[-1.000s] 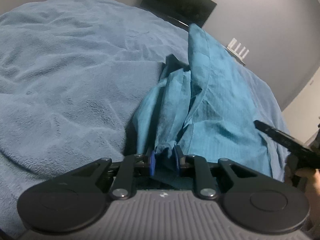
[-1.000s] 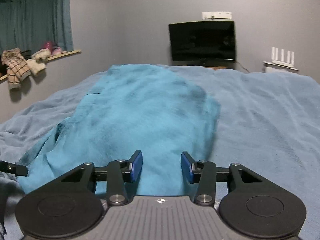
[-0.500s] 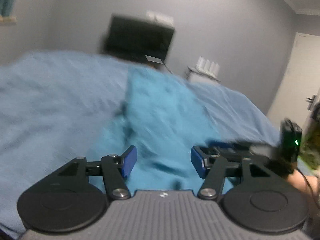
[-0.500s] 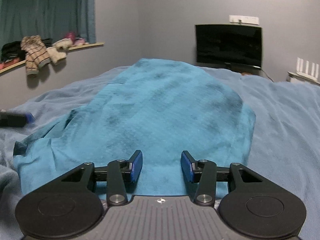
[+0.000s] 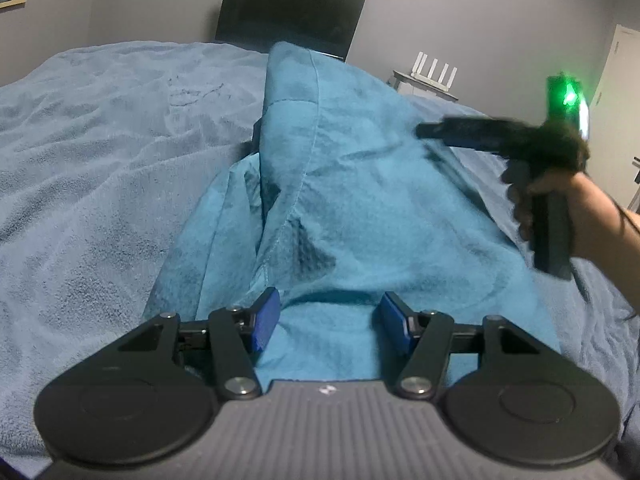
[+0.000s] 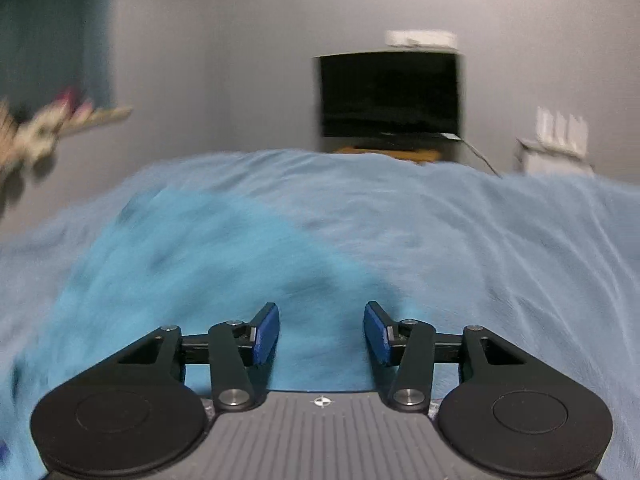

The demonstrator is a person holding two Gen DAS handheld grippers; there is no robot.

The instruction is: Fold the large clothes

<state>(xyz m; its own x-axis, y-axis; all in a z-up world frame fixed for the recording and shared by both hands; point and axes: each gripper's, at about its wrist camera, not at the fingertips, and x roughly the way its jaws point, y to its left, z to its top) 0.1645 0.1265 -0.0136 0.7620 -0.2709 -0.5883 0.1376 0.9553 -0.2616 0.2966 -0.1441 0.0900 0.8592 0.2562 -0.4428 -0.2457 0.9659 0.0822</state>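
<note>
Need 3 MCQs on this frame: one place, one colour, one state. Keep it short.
1. Where does the teal garment lie?
A. on the blue blanket
B. on a chair
C. on the floor

2. What colour are the pads of the left claw?
A. red
B. blue
C. white

3. How is the left claw?
A. shut on cloth
B. open
C. out of view

Key: A, blanket spreads around the garment; B, both pads show blue; B, pads stand apart, cloth lying loose between them.

Left gripper (image 5: 326, 322) jaws apart, nothing pinched, right gripper (image 6: 320, 334) jaws just opened wider, empty, seen blurred at three o'clock in the left view, held by a hand (image 5: 560, 200)
</note>
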